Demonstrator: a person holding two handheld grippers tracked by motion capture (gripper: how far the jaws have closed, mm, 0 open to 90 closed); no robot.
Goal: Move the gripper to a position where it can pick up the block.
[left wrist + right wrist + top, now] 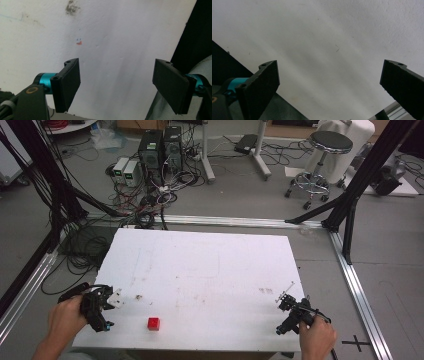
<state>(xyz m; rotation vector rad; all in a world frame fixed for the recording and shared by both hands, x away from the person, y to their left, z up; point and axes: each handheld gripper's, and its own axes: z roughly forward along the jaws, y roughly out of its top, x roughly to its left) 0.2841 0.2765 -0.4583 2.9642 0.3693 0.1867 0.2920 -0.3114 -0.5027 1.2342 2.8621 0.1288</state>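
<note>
A small red cube sits on the white table near its front edge, left of centre. My left gripper hovers over the table's front left corner, a short way left of the cube. In the left gripper view my left gripper is open, with bare white table between its jaws. My right gripper is held at the front right corner, far from the cube. In the right gripper view my right gripper is open wide over plain white table, holding nothing.
A small dark smudge marks the table just behind the cube. Beyond the table lie tangled cables, computer boxes and a black stool. Black frame posts and metal rails flank the table.
</note>
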